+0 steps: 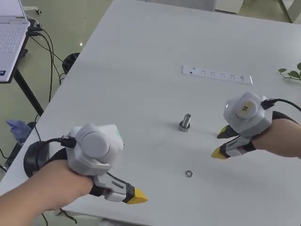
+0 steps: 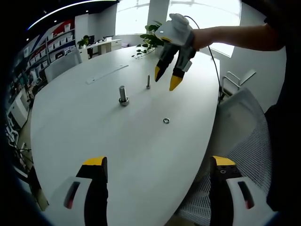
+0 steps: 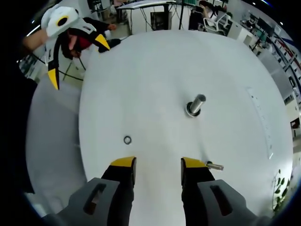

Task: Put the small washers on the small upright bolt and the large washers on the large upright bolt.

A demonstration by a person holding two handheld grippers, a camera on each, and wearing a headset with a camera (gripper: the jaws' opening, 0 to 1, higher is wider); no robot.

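- Pick-up step, by the look of it: one loose washer [image 1: 189, 173] is lying flat on the white table [image 1: 141, 70], on the near side of the large bolt [image 1: 185, 122] and apart from it. Nothing is being carried.
- The right gripper [image 3: 158, 162] is held partly open with nothing between its jaws. The left gripper [image 2: 158, 162] is spread wide, also empty, by the table's near edge.
- Next move, as judged: the washer has to be pinched by its rim off a flat surface, so a low, careful close is called for. Then it's to be dropped over the matching bolt.
- Whether that washer is a small or a large one can't be told at this size.
- The small bolt [image 3: 214, 165] is partly covered by the right gripper's own jaw in the right gripper view.
- The ring at the large bolt's base might be stacked washers or just the bolt head.
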